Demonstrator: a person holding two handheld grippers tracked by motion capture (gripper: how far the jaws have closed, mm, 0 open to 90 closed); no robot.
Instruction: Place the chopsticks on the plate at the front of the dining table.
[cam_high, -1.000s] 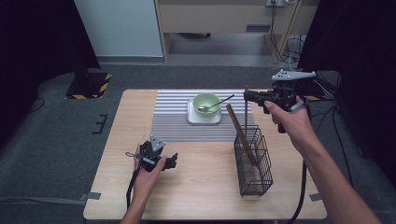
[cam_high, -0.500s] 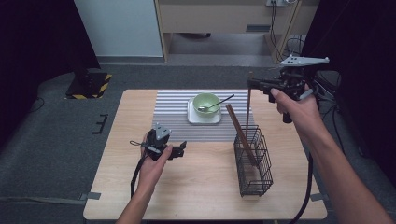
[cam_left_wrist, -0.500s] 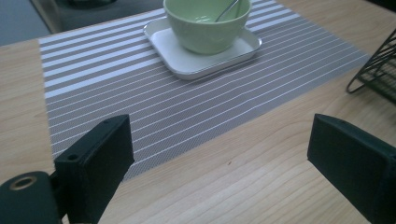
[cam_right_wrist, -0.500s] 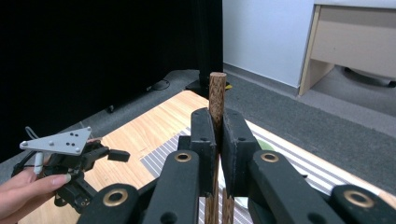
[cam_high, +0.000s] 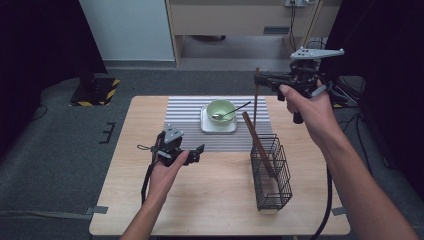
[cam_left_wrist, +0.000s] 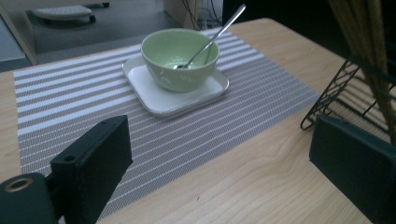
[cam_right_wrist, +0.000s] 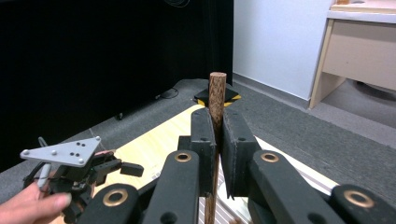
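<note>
**Inspector:** Starting with the hands: the right tongs (cam_high: 260, 80) are held high beyond the far right corner of the counter (cam_high: 210, 210), jaws level and pointing left, clamped on a wooden stick (cam_high: 256, 100) that hangs upright from them over the counter's far edge, just right of the bowl.

**Clerk:** And the left?

**Inspector:** The left tongs (cam_high: 197, 152) sit in an upturned palm above the counter's middle, jaws apart with nothing between them, aimed toward the bowl.

**Clerk:** Containers?

**Inspector:** A black wire basket (cam_high: 270, 172) stands at the right, one wooden stick leaning inside it. A green bowl (cam_high: 221, 111) with a spoon (cam_high: 231, 111) rests on a white square plate (cam_high: 218, 127), on the striped mat (cam_high: 185, 115).
</note>
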